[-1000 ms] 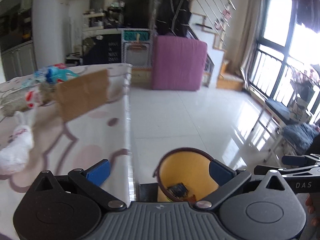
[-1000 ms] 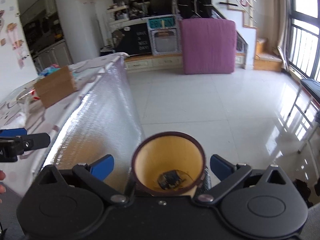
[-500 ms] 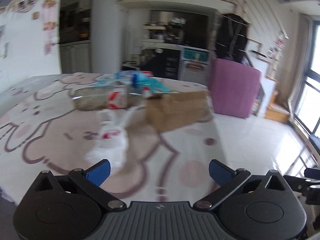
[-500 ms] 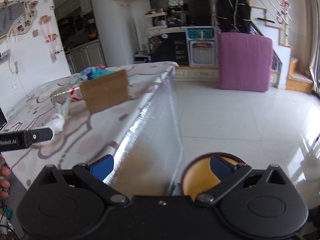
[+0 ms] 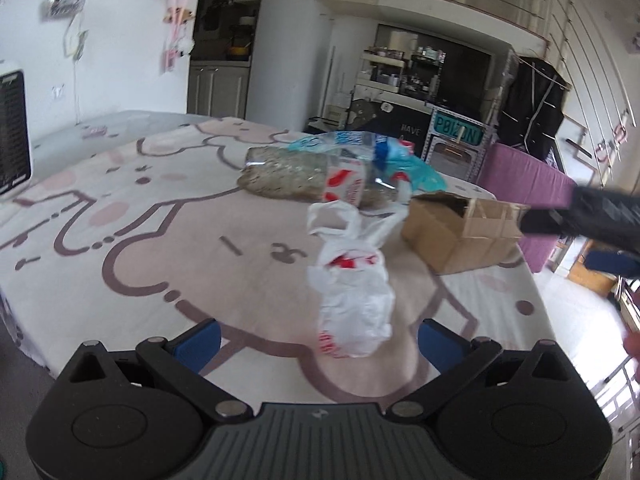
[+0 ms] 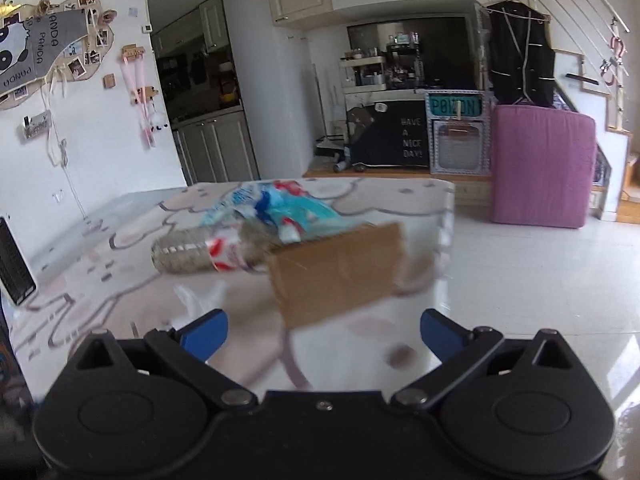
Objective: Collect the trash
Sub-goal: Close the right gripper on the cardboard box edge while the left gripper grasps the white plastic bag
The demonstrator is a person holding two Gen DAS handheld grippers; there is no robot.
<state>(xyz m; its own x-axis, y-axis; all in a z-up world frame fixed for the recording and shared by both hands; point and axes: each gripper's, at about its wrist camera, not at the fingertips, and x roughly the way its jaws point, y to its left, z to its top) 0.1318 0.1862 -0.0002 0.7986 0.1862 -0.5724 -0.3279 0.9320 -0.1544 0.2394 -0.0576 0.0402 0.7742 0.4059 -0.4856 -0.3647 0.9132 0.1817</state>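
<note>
A crumpled white plastic bag with red print lies on the table, just ahead of my open, empty left gripper. Behind it lie a clear plastic bottle with a red-white label, a blue-white wrapper and an open cardboard box. My right gripper is open and empty, above the table's near edge, facing the box. The bottle, wrapper and part of the bag show there too. The right gripper appears blurred at the right edge of the left wrist view.
The table carries a cartoon-print cloth. A white and black device stands at its left edge. A purple cushion, a black cabinet and stairs stand beyond the tiled floor to the right.
Both grippers swung left, away from the yellow bin on the floor, and up over the table. The bin has left both views; the bag and box now sit close ahead.
</note>
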